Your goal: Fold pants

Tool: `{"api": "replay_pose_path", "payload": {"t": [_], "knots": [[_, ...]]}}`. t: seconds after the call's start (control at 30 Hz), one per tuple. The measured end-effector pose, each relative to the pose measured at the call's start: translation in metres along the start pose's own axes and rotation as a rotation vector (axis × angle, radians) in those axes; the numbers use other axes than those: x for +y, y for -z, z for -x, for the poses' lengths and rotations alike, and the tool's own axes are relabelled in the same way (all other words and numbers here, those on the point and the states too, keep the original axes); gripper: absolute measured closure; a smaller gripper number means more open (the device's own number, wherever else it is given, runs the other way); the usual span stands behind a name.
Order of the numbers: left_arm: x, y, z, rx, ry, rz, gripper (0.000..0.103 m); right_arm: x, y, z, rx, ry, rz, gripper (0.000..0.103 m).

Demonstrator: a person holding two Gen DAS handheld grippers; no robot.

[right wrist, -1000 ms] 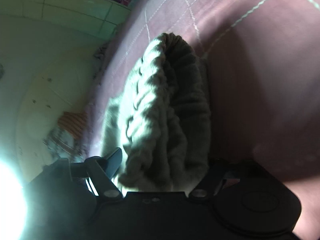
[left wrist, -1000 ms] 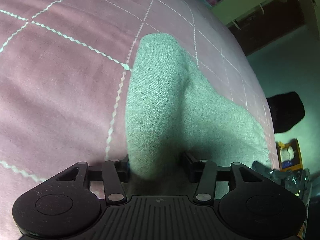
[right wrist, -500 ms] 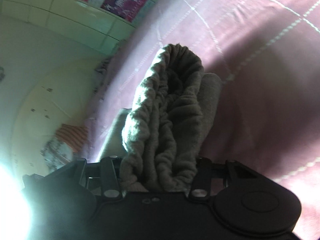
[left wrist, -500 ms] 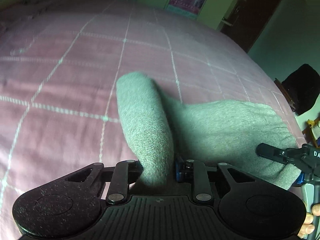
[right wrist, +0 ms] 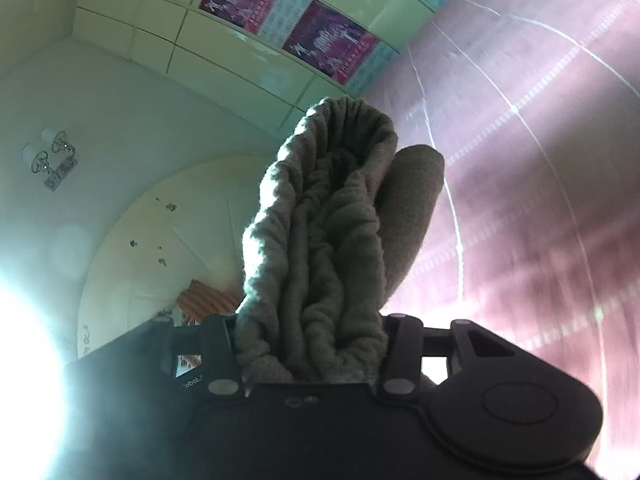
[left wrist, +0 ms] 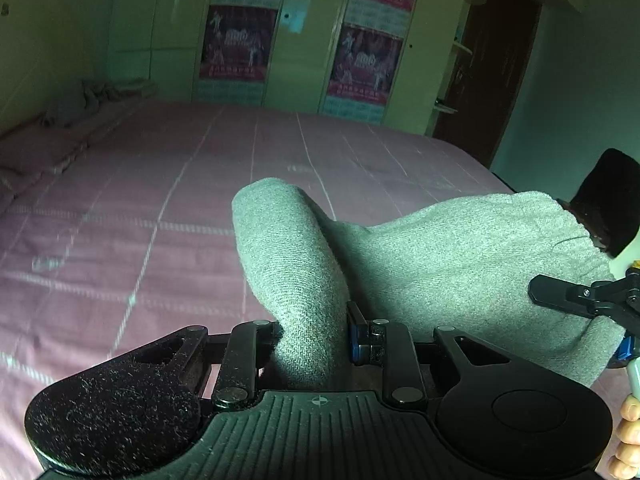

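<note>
Item: grey pants (left wrist: 440, 256), pinched shut in my left gripper (left wrist: 316, 336) and right gripper (right wrist: 308, 344), slung between them above the bed (left wrist: 160, 200) ahead. Risk, as I judged: the bulky gathered waistband (right wrist: 320, 220) could creep out of the right grip, dropping that end and skewing the fold.

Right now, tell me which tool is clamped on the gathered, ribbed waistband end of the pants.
The right tool: it pinches the bunched, ribbed waistband of the pants. The left tool grips a smooth, rounded fold instead.
</note>
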State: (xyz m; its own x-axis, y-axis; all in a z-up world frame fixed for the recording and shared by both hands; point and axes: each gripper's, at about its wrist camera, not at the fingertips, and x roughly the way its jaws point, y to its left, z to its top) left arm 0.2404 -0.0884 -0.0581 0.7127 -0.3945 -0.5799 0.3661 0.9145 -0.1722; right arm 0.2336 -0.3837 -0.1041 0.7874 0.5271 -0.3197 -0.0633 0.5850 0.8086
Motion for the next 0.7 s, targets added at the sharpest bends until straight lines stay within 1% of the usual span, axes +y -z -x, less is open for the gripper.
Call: {"api": "replay_pose_path", "payload": {"t": [0.03, 0.13, 0.17, 0.23, 0.3, 0.43, 0.5, 0.53, 0.6, 0.63, 0.67, 0.7], "knots": [[0.001, -0.005, -0.009, -0.003, -0.009, -0.002, 0.078, 0.001, -0.002, -0.006, -0.003, 0.000, 0.004, 0.057], [0.005, -0.016, -0.038, 0.005, -0.035, -0.005, 0.078, -0.013, -0.013, -0.001, -0.008, 0.012, 0.013, 0.057], [0.006, -0.018, -0.049, 0.012, -0.046, -0.005, 0.078, -0.015, -0.014, 0.003, -0.008, 0.022, 0.017, 0.057], [0.007, -0.019, -0.070, 0.029, -0.072, 0.000, 0.078, -0.021, -0.016, -0.005, -0.003, 0.050, 0.030, 0.057], [0.010, -0.017, -0.091, 0.041, -0.093, 0.003, 0.078, -0.028, -0.020, -0.017, 0.003, 0.076, 0.034, 0.057], [0.006, -0.004, -0.124, 0.057, -0.134, -0.044, 0.077, -0.049, -0.032, -0.025, 0.002, 0.132, 0.010, 0.057], [0.006, 0.005, -0.139, 0.088, -0.153, -0.062, 0.077, -0.058, -0.036, -0.033, 0.009, 0.178, 0.021, 0.057], [0.007, 0.009, -0.148, 0.111, -0.166, -0.059, 0.075, -0.064, -0.035, -0.033, 0.018, 0.205, 0.029, 0.057], [0.008, 0.020, -0.163, 0.166, -0.204, -0.071, 0.067, -0.075, -0.032, -0.039, 0.040, 0.266, 0.037, 0.056], [0.008, 0.028, -0.168, 0.197, -0.216, -0.087, 0.059, -0.081, -0.028, -0.040, 0.054, 0.295, 0.027, 0.054], [0.010, 0.033, -0.171, 0.209, -0.222, -0.085, 0.049, -0.089, -0.022, -0.040, 0.065, 0.326, 0.014, 0.054], [0.012, 0.036, -0.171, 0.209, -0.226, -0.072, 0.045, -0.096, -0.015, -0.040, 0.078, 0.355, 0.003, 0.049]]}}
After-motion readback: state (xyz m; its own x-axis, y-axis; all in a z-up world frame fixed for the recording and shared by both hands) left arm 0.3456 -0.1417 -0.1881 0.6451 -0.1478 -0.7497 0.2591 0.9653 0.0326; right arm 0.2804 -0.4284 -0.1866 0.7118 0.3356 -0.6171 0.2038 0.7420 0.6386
